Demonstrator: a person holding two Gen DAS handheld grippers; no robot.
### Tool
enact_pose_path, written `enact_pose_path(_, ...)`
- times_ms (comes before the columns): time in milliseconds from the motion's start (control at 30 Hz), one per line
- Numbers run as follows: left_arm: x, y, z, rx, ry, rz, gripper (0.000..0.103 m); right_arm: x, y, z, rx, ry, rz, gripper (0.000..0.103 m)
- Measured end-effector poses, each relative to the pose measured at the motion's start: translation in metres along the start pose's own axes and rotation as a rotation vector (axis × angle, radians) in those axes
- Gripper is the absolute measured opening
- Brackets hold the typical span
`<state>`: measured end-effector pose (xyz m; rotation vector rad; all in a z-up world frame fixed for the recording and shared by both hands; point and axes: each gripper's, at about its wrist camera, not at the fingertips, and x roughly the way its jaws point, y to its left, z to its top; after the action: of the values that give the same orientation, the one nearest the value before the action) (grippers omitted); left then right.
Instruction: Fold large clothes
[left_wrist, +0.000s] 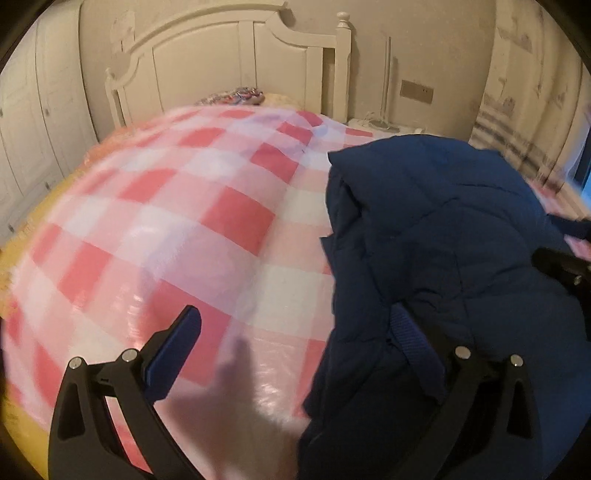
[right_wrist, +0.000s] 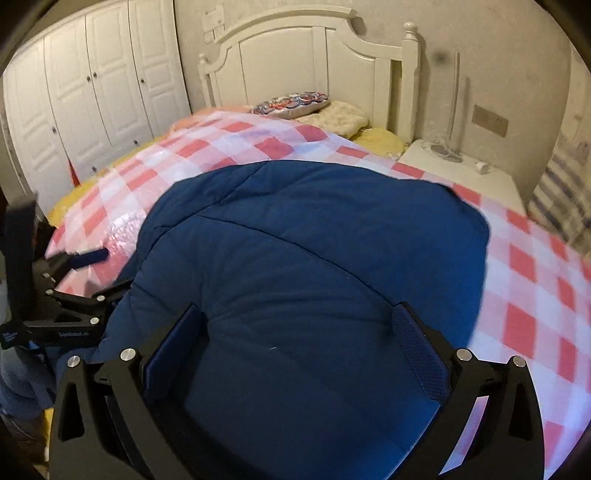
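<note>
Right wrist shows the navy jacket (right_wrist: 314, 266) lengthwise toward the headboard (right_wrist: 303, 62) (both grippers' jaws spread).

The room is dim and warm-toned, the light soft and even. Both views bulge with fisheye curvature and darken to black at the corners. The left wrist view is smeared with motion blur across the checked cover (left_wrist: 177, 221), where a faint shadow falls; a glossy sheen shows on it.
</note>
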<state>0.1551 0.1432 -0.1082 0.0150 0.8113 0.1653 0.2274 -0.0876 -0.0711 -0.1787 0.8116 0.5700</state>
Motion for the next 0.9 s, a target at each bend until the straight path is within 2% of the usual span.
enact_pose_path(33,-0.013,0.000,0.000,0.009,-0.014,0.054,0.100,-0.011,0.007,0.001,-0.003,0.001,-0.018,0.098)
enact_pose_path(67,-0.024,0.001,0.000,0.005,-0.036,0.058,0.100,-0.023,0.014,-0.001,-0.020,-0.018,-0.009,0.098)
enact_pose_path(133,-0.052,0.007,-0.004,-0.018,-0.091,0.012,0.100,-0.050,0.033,-0.015,-0.069,-0.072,0.026,0.098)
enact_pose_path(233,-0.068,0.008,-0.009,0.002,-0.115,-0.012,0.101,-0.073,0.058,-0.039,-0.145,-0.105,0.041,0.098)
enact_pose_path(333,-0.050,-0.003,-0.027,0.072,-0.063,0.020,0.101,-0.057,0.073,-0.069,-0.203,-0.057,0.019,0.099)
enact_pose_path(400,-0.037,-0.002,-0.033,0.048,-0.050,0.003,0.101,-0.052,0.075,-0.081,-0.203,-0.112,0.017,0.099)
enact_pose_path(467,-0.038,0.000,-0.035,0.037,-0.048,0.004,0.101,-0.052,0.078,-0.081,-0.204,-0.099,-0.004,0.099)
enact_pose_path(533,-0.046,-0.002,-0.034,0.061,-0.055,0.039,0.101,-0.060,0.081,-0.076,-0.209,-0.069,-0.017,0.098)
enact_pose_path(600,-0.059,-0.001,-0.035,0.065,-0.080,0.049,0.101,-0.076,0.086,-0.077,-0.219,-0.087,-0.019,0.098)
enact_pose_path(633,-0.066,0.000,-0.038,0.064,-0.096,0.037,0.101,-0.089,0.089,-0.083,-0.234,-0.119,-0.007,0.098)
enact_pose_path(700,-0.075,0.002,-0.048,0.067,-0.110,0.019,0.101,-0.093,0.088,-0.094,-0.255,-0.124,-0.015,0.098)
enact_pose_path(767,-0.069,0.001,-0.057,0.082,-0.107,0.012,0.101,-0.075,0.085,-0.111,-0.274,-0.055,-0.062,0.099)
enact_pose_path(833,-0.061,0.003,-0.060,0.066,-0.089,-0.019,0.101,-0.062,0.085,-0.129,-0.302,-0.051,-0.120,0.099)
enact_pose_path(900,-0.063,0.006,-0.056,0.054,-0.080,-0.030,0.101,-0.065,0.088,-0.129,-0.308,-0.025,-0.132,0.099)
